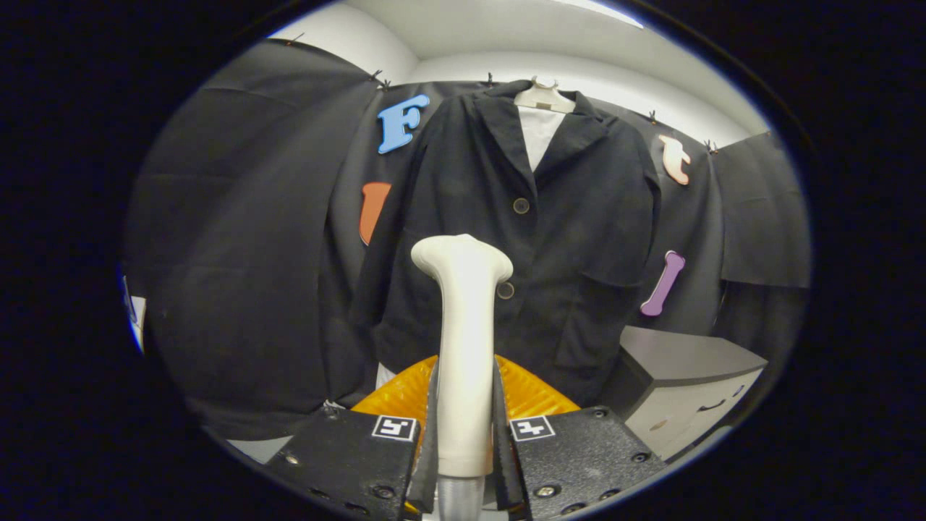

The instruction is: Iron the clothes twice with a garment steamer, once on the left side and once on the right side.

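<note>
Gripping the white steamer [464, 340] upright by its handle, the jaws of the gripper [464, 427] pressed it from both sides | steamer head stood before the dark jacket [571, 239] hanging on a hanger [544, 98] | grey box [684, 387] sat beside the jacket's hem.

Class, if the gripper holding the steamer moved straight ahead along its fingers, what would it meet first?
The gripper is shut on the steamer. Its head would likely touch the dark jacket near the lower button; depth is unclear.

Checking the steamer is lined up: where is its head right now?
Gripper view: the steamer, clamped between the gripper fingers, has its head before the jacket front, beside the lower button.
</note>
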